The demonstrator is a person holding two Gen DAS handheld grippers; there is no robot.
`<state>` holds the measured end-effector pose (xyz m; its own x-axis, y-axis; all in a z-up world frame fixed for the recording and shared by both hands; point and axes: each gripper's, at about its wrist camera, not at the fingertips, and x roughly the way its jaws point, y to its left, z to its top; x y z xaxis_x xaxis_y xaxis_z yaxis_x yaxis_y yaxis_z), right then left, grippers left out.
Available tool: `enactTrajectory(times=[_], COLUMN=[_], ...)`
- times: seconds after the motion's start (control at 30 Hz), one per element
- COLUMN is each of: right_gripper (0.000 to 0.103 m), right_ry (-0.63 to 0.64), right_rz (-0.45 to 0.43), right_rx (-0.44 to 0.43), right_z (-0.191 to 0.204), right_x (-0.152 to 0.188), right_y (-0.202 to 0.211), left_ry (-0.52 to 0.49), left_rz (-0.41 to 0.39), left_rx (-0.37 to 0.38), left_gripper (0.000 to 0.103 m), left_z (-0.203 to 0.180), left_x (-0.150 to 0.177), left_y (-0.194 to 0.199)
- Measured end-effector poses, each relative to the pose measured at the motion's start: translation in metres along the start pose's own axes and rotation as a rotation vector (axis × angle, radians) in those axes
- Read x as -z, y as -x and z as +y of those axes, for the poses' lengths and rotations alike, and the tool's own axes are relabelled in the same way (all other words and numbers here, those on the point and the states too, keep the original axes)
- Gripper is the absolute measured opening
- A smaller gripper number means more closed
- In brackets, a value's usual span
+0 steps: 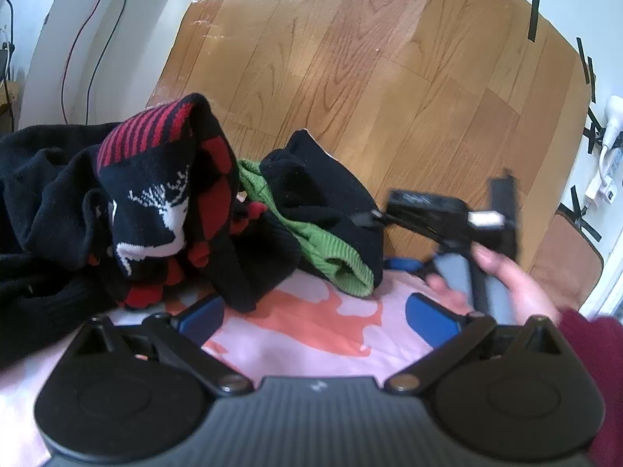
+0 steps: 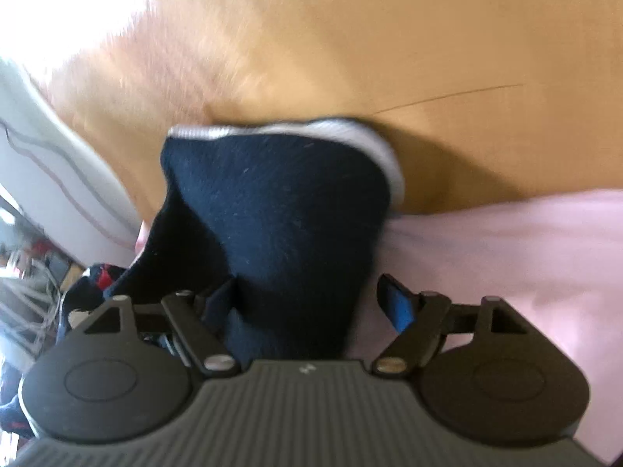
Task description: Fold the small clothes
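A heap of small clothes lies at the left in the left wrist view: a black and red sock with a white pattern (image 1: 155,194), a green ribbed sock (image 1: 323,249) and a black sock (image 1: 323,186). My left gripper (image 1: 317,315) hangs open over a pink cloth with orange patches (image 1: 303,330), and nothing sits between its blue pads (image 1: 202,317). A hand (image 1: 506,284) carries the blurred right gripper beside the black sock. In the right wrist view, a dark navy sock with a white edge (image 2: 272,202) lies between the spread jaws of my right gripper (image 2: 307,305). A gap shows at the right pad (image 2: 397,307).
The wooden tabletop (image 1: 350,58) stretches away beyond the heap. Cables (image 1: 78,39) run down the white wall at the left. Black tape strips (image 1: 533,15) mark the table's right edge, with a white plug (image 1: 611,132) and a brown pad (image 1: 564,264) beyond it.
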<state>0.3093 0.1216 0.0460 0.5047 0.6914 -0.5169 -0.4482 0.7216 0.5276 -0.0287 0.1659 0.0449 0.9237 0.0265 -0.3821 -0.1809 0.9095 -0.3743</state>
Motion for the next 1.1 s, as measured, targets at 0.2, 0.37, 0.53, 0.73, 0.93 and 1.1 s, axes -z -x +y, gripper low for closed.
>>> enactTrajectory(times=[0.2, 0.37, 0.53, 0.73, 0.93, 1.1], right_gripper=[0.082, 0.082, 0.084, 0.091, 0.103, 0.103], right_ry=[0.069, 0.147, 0.153, 0.169, 0.227, 0.222], right_rz=[-0.068, -0.116, -0.190, -0.251, -0.330, -0.343], right_rx=[0.103, 0.165, 0.220, 0.251, 0.320, 0.307], right_z=[0.014, 0.005, 0.001, 0.004, 0.019, 0.016], right_x=[0.076, 0.139, 0.170, 0.185, 0.188, 0.189], right_y=[0.073, 0.146, 0.185, 0.196, 0.191, 0.195], left_ry=[-0.013, -0.092, -0.200, -0.129, -0.169, -0.197], left_rz=[0.006, 0.019, 0.061, 0.109, 0.036, 0.026], left_rx=[-0.040, -0.112, -0.248, -0.273, -0.352, -0.373], left_gripper=[0.103, 0.103, 0.103, 0.103, 0.103, 0.103], left_z=[-0.003, -0.017, -0.039, -0.045, -0.056, -0.059], left_x=[0.000, 0.006, 0.016, 0.029, 0.033, 0.034], left_y=[-0.002, -0.003, -0.006, 0.000, 0.005, 0.004])
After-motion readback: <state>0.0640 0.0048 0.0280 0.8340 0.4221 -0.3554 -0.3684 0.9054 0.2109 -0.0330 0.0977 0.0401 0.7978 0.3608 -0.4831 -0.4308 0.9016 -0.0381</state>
